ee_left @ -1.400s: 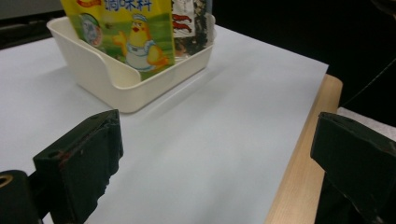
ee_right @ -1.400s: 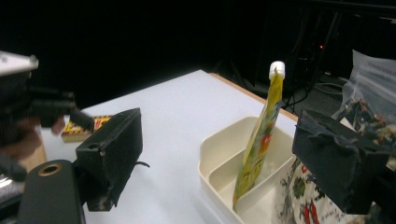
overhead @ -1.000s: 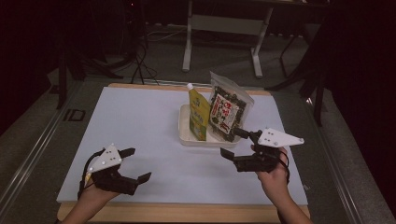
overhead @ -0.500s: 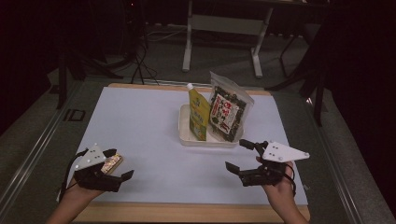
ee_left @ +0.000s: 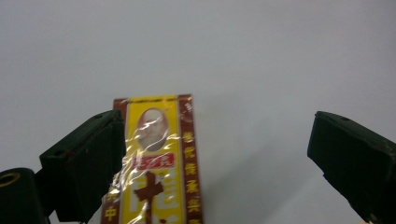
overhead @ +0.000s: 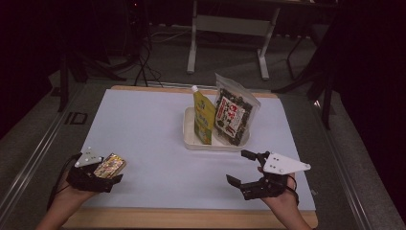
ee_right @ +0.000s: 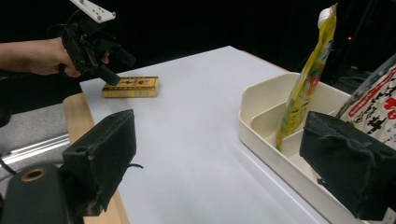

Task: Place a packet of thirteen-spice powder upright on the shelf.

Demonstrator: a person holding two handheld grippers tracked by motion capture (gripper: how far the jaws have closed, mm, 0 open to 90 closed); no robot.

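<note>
- The small yellow-and-red wrapped box (overhead: 109,166) lies flat near the white table's (overhead: 143,129) near-left corner.
- The left gripper (overhead: 98,176) stands wide open over it; one jaw is beside the box, nothing gripped.
- The right gripper (overhead: 245,167), near the near-right edge, has just been opening and holds nothing.

I am looking at a small flat box (overhead: 109,166) lying on its broad face on the white table top near the front left corner. It is sitting long and narrow, yellow down the middle with dark red borders along both long sides, and a clear wrapper is glinting over it. In the left gripper view the box (ee_left: 156,163) is showing an oval portrait near its top end, a red label under that, and columns of characters running down the red border. In the right gripper view the box (ee_right: 130,87) is resting level, well apart from everything else on the table.
</note>
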